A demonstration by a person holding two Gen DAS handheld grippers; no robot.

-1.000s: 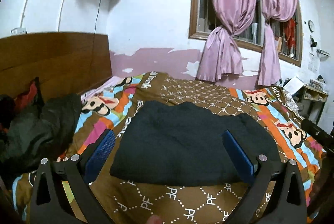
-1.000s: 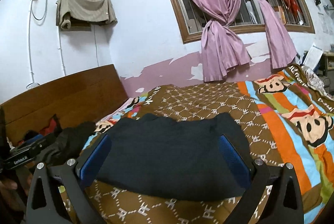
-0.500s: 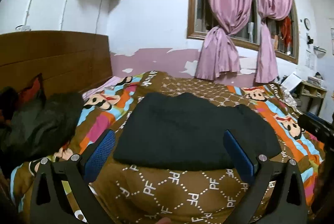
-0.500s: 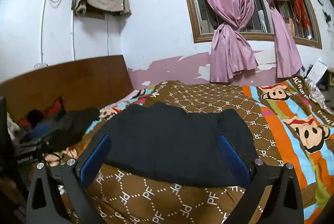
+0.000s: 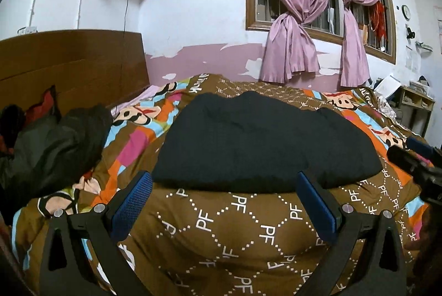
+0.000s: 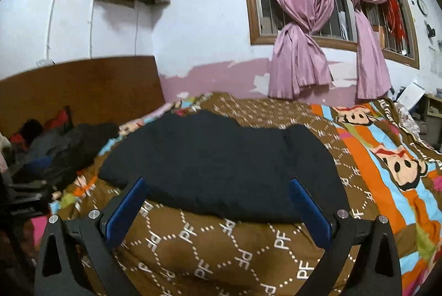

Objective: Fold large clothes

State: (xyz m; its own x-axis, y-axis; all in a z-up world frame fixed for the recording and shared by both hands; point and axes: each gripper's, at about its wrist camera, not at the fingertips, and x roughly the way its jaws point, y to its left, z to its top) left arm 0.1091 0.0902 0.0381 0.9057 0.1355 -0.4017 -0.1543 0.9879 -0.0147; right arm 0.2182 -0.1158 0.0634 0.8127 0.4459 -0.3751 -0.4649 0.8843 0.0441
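— So, where is the garment from my fingers?

— The dark garment (image 5: 265, 147) lies ahead on the quilt (image 5: 234, 235), its long axis across us. My left gripper (image 5: 225, 202) and right gripper (image 6: 218, 209) are both spread wide and empty, just short of its near edge. I judge neither is clearly nearer.

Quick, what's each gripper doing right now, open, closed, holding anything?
Left gripper: open, jaws spread wide, holding nothing, short of the dark garment.
Right gripper: open, jaws spread wide, holding nothing.
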